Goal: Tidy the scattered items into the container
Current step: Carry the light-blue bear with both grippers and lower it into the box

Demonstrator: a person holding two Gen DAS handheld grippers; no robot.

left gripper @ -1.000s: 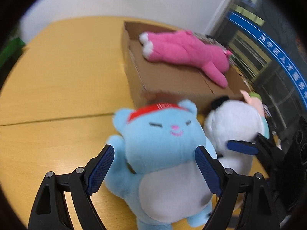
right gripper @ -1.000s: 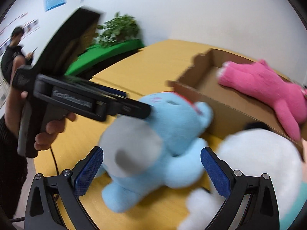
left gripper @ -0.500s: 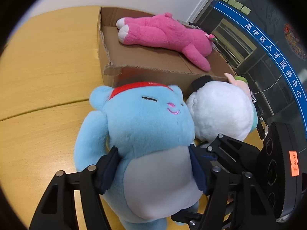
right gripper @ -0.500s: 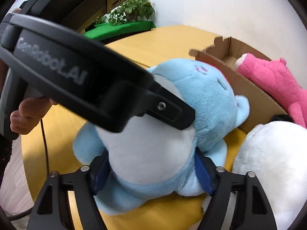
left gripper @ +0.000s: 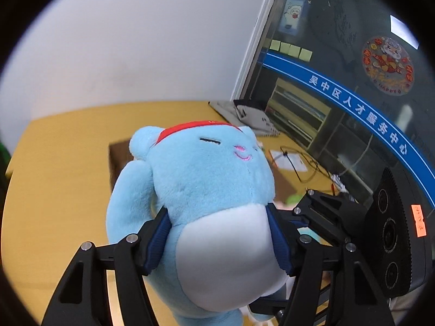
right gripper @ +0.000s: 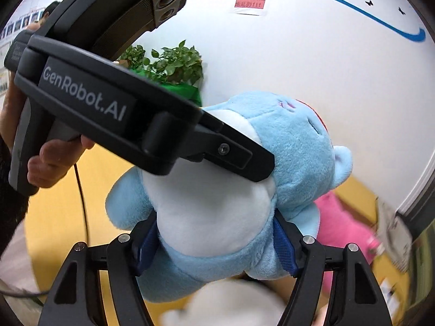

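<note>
While both the left hand-held gripper [left gripper: 220,240] and right hand-held gripper [right gripper: 216,244] clamp the soft blue plush bear [left gripper: 206,190] (lifted clear of the yellow surface [left gripper: 54,176]), keep them moving together. Carry it over the brown cardboard box [left gripper: 119,157] before releasing.

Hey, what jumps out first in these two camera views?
A light blue plush bear with a red headband fills both views, squeezed at its white belly by the left gripper and the right gripper. Behind it to the right lies a blurred pink plush toy.
</note>
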